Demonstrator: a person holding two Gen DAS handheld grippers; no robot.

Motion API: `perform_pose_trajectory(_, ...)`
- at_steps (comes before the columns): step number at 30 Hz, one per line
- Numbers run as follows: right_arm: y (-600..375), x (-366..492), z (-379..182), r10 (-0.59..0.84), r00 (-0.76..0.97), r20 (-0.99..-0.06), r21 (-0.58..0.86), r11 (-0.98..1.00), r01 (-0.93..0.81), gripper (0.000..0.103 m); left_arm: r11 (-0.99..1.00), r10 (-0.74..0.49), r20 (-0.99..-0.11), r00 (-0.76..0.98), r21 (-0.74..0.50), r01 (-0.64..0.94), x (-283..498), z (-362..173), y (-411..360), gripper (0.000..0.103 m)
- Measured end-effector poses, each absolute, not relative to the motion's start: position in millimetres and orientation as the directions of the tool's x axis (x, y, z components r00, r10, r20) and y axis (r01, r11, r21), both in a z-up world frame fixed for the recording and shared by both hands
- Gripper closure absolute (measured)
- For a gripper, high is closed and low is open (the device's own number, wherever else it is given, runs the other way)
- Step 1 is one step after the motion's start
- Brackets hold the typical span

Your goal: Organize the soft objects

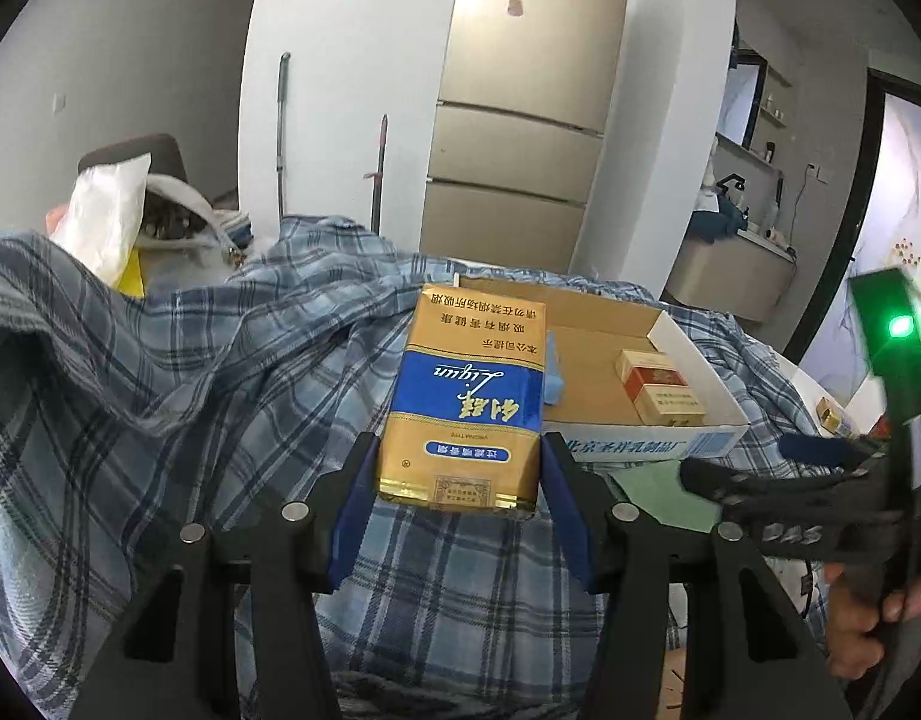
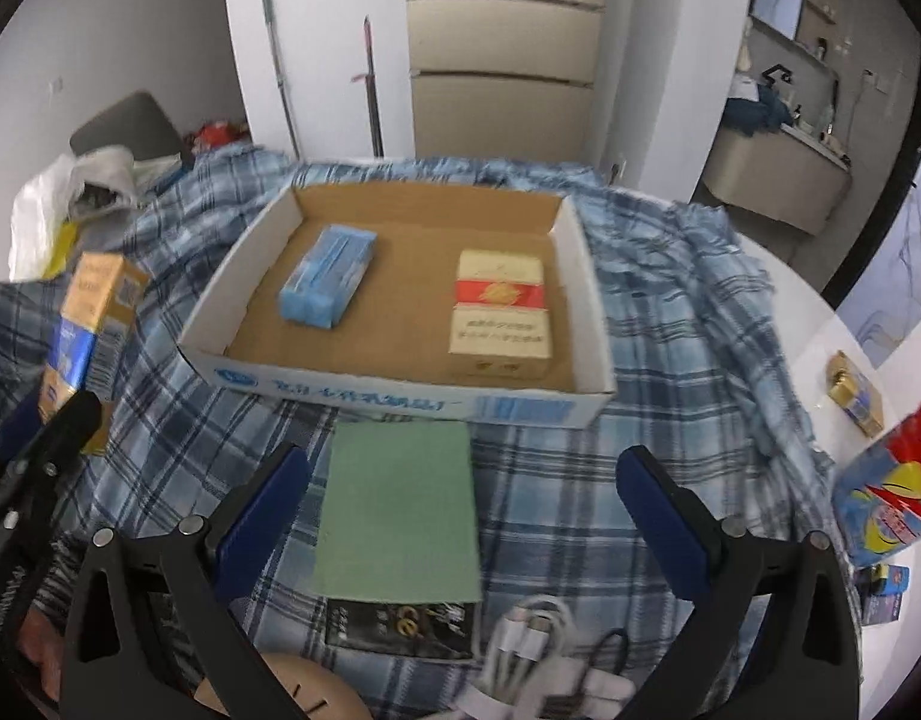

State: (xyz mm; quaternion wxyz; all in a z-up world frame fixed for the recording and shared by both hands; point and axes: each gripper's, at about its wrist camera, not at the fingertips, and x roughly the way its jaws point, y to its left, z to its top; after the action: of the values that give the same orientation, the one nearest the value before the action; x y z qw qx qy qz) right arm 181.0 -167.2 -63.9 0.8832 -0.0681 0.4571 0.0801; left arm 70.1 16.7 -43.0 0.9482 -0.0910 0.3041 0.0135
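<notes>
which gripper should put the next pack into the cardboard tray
Left. The left gripper is already shut on the gold and blue cigarette pack, just left of the cardboard tray. The right gripper is open and empty, over the green cloth.

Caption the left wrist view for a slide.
Left hand-held gripper holds a gold-and-blue cigarette pack above plaid cloth, beside the cardboard tray.

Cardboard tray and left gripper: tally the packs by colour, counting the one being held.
Gold and blue cigarette pack, clamped in the left gripper: 1
Light blue wrapped pack in the cardboard tray: 1
Cream and red cigarette pack in the tray: 1
Total: 3
</notes>
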Motion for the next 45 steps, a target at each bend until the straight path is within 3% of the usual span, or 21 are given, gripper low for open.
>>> perform_pose_trajectory(4, -154, 183, -78, 0.027, 0.564, -0.825, -0.121, 0.967, -0.223, 0.006, 0.984, -0.031, -0.584, 0.811, -0.161, -0.078, 71, -44, 15, 0.047)
perform_pose_trajectory(12, -152, 186, -99, 0.077, 0.486, -0.871, -0.054, 0.966, -0.251, 0.006, 0.986, -0.035, -0.584, 0.811, -0.155, -0.069, 70, -43, 13, 0.047)
perform_pose_trajectory(24, -153, 186, -105, 0.075, 0.479, -0.874, -0.051, 0.969, -0.244, 0.032, 0.985, -0.034, -0.564, 0.825, -0.157, -0.068, 66, -38, 13, 0.047)
perform_pose_trajectory(36, -158, 166, -85, 0.136, 0.502, -0.854, -0.029, 0.951, -0.306, 0.033, 0.99, -0.032, -0.55, 0.835, -0.134, -0.05, 63, -36, 7, 0.047)
perform_pose_trajectory(45, -167, 143, -60, 0.198, 0.593, -0.78, -0.015, 0.942, -0.334, 0.033, 0.992, -0.045, -0.526, 0.849, -0.124, -0.024, 59, -34, 4, 0.047)
